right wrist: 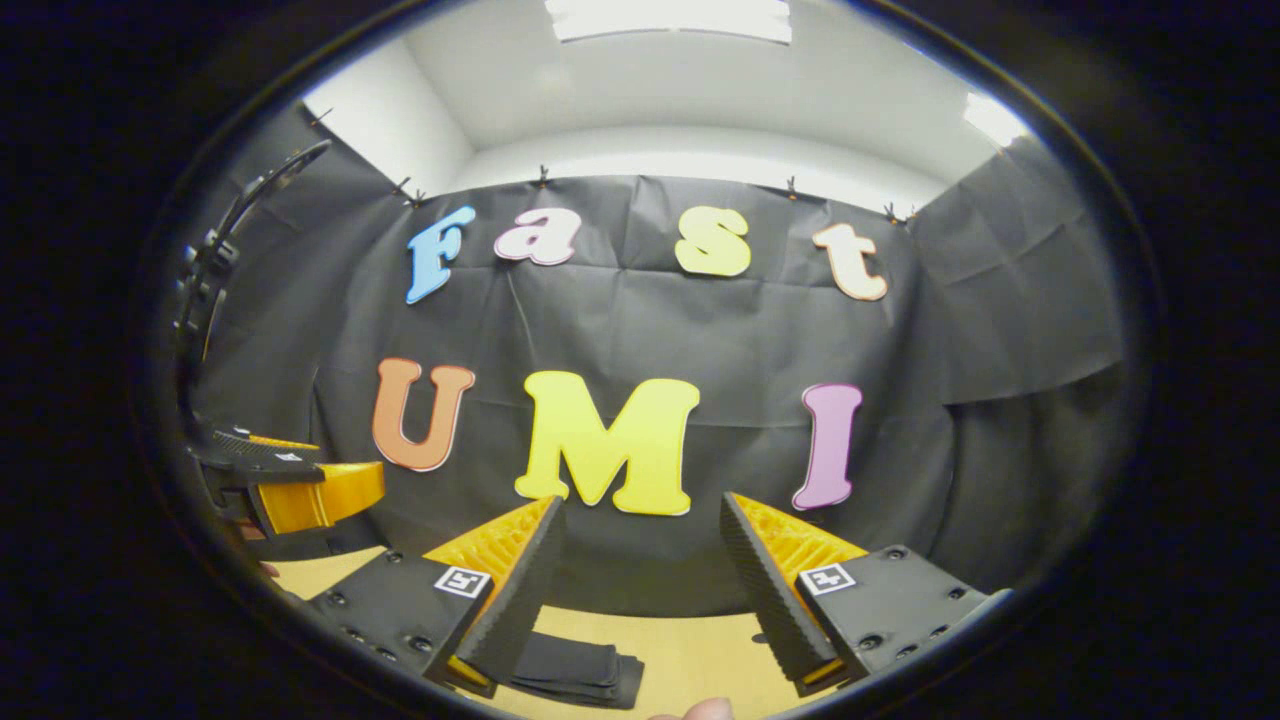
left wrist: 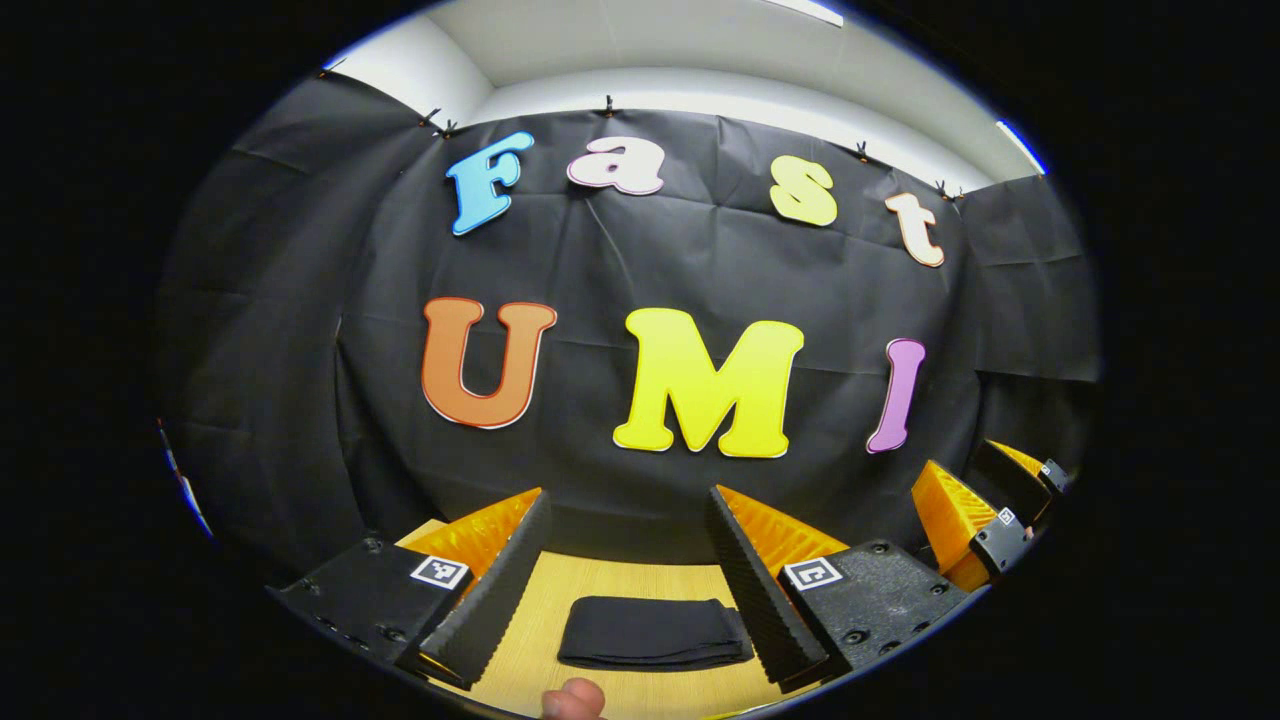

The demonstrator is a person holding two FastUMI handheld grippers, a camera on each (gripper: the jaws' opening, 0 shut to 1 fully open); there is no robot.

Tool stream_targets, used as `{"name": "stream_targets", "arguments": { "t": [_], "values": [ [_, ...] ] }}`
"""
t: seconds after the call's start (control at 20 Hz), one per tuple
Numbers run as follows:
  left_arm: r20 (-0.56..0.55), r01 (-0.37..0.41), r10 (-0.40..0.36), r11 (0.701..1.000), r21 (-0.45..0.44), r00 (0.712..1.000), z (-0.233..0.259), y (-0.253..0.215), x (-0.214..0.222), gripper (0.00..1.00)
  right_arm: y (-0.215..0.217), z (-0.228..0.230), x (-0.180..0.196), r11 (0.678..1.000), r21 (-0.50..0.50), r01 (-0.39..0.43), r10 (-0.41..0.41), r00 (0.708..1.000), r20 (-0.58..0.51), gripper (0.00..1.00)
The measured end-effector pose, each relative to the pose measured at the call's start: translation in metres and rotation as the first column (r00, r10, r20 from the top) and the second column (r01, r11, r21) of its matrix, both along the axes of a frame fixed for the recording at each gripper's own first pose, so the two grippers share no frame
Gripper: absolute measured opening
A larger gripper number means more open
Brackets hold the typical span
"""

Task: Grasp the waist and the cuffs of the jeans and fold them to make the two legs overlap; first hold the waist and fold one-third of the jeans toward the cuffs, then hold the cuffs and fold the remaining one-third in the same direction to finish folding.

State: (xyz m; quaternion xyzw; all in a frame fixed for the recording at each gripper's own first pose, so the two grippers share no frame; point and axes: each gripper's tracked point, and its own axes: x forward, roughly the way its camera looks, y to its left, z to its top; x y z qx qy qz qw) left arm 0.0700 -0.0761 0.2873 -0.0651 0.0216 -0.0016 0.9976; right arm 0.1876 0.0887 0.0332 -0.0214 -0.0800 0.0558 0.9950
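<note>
The jeans (left wrist: 652,632) lie folded into a dark, compact rectangle on the wooden table (left wrist: 560,585), seen between the fingers of my left gripper (left wrist: 630,570). That gripper is open, raised above the table, with nothing held. In the right gripper view the folded jeans (right wrist: 578,668) sit low and left, partly behind one finger. My right gripper (right wrist: 640,590) is also open and empty, held above the table (right wrist: 690,650). The other gripper (left wrist: 985,520) appears at the right edge of the left gripper view, and the left gripper (right wrist: 290,485) shows at the left edge of the right gripper view.
The black cloth wall (left wrist: 640,400) rises right behind the table's far edge. A fingertip (left wrist: 573,698) shows at the bottom of the left gripper view, and another fingertip (right wrist: 705,710) at the bottom of the right gripper view.
</note>
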Motion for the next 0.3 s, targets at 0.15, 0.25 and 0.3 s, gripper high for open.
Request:
{"name": "stream_targets", "arguments": {
  "t": [0.15,0.25,0.3],
  "values": [
    [-0.005,0.004,-0.004,1.0,-0.008,1.0,-0.005,0.003,-0.005,1.0,0.016,-0.012,0.015,1.0,-0.008,-0.026,0.025,0.998,-0.051,0.93],
    [0.007,0.013,-0.013,1.0,0.005,1.0,-0.007,0.003,-0.003,0.99,0.013,-0.024,0.01,1.0,0.004,-0.022,0.022,0.996,-0.085,0.93],
    [0.014,0.015,-0.015,1.0,0.013,1.0,-0.006,0.002,-0.003,0.99,0.011,-0.027,0.009,1.0,0.01,-0.017,0.018,0.995,-0.095,0.93]
  ]
}}
